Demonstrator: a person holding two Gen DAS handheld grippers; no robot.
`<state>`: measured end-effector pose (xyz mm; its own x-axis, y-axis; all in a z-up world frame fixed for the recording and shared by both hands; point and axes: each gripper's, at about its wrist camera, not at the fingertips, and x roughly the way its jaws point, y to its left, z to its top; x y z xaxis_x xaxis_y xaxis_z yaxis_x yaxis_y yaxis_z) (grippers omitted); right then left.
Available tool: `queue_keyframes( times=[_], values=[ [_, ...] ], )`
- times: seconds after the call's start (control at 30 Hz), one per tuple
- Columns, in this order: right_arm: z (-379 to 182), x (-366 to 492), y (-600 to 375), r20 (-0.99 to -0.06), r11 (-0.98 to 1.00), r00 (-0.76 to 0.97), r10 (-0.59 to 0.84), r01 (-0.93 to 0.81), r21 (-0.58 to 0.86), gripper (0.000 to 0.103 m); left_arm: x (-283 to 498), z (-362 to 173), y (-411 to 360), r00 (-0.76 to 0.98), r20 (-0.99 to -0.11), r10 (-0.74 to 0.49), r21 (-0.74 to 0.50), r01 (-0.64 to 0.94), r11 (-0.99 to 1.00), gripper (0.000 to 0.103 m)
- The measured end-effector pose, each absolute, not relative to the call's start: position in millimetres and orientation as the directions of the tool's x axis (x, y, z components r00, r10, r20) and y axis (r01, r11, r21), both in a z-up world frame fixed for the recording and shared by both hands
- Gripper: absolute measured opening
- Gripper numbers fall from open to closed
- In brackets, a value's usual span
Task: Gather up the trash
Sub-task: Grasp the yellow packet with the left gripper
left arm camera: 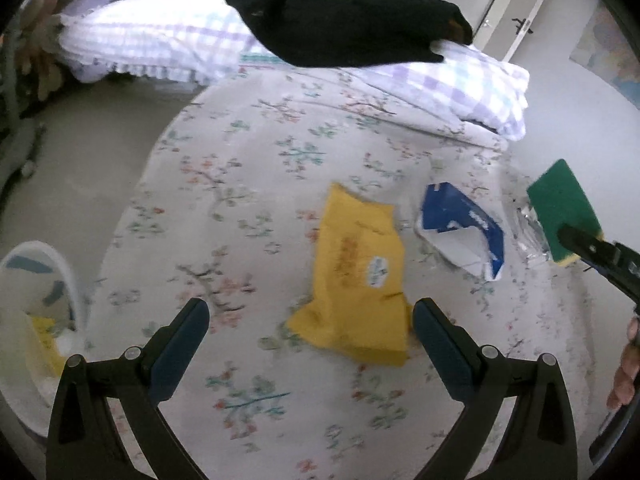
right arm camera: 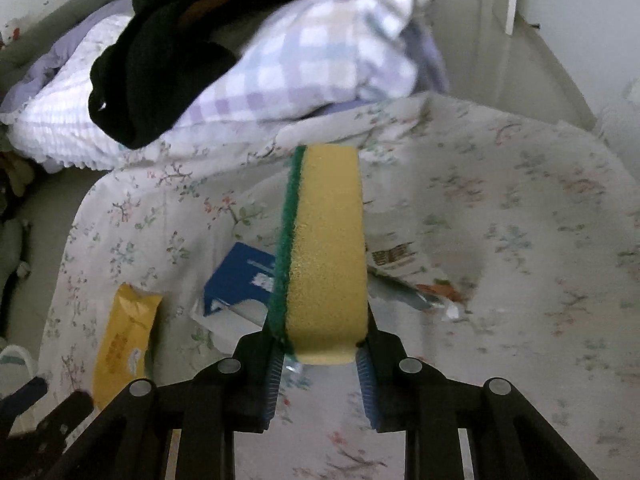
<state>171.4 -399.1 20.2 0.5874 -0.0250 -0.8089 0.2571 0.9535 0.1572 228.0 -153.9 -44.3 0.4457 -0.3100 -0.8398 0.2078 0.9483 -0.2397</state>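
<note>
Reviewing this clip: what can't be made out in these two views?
- Print on the yellow packet: blurred in both views.
- Contents of the white bin: cut off by the left wrist view's edge.
- Clear wrapper: partly hidden behind the sponge held by the right gripper.

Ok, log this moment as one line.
left tool: open, over yellow packet | right tool: shut on sponge | blue wrapper: on bed | bin: at bedside

Floral-sheeted bed [left arm camera: 280,128] — yellow packet [left arm camera: 360,272], blue-white carton [left arm camera: 460,224], checked pillows [left arm camera: 160,36] on it.
</note>
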Motion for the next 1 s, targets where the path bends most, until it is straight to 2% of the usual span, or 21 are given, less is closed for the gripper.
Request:
queue_keyframes(
  times=[0.33,0.4,0.57,0.67,0.77,1.0],
  values=[
    [24,137,-424,-0.812,0.95,0.583,0.002,0.252,0.183,0.029,235,-67,-184,0.448,-0.841,-0.303,-0.222,0.224,0.949,0.095],
    [20,132,-428,-0.819,0.95,0.573,0.008,0.251,0.185,0.029,235,-67,-188,0.459,-0.838,-0.294,-0.205,0.235,0.95,0.09],
    [15,119,-437,-0.828,0.949,0.561,0.016,0.252,0.19,0.029,231,-67,-197,0.48,-0.832,-0.277,-0.156,0.276,0.948,0.067],
    [15,113,-441,-0.827,0.95,0.562,0.012,0.253,0.186,0.029,230,-64,-195,0.478,-0.827,-0.296,-0.176,0.28,0.944,0.06],
    [15,110,-442,-0.827,0.95,0.562,0.011,0.252,0.184,0.029,227,-58,-188,0.469,-0.822,-0.323,-0.206,0.285,0.936,0.055],
    [21,105,-437,-0.821,0.952,0.57,0.028,0.236,0.196,0.029,211,-36,-171,0.486,-0.804,-0.343,-0.213,0.305,0.928,0.053]
  ],
)
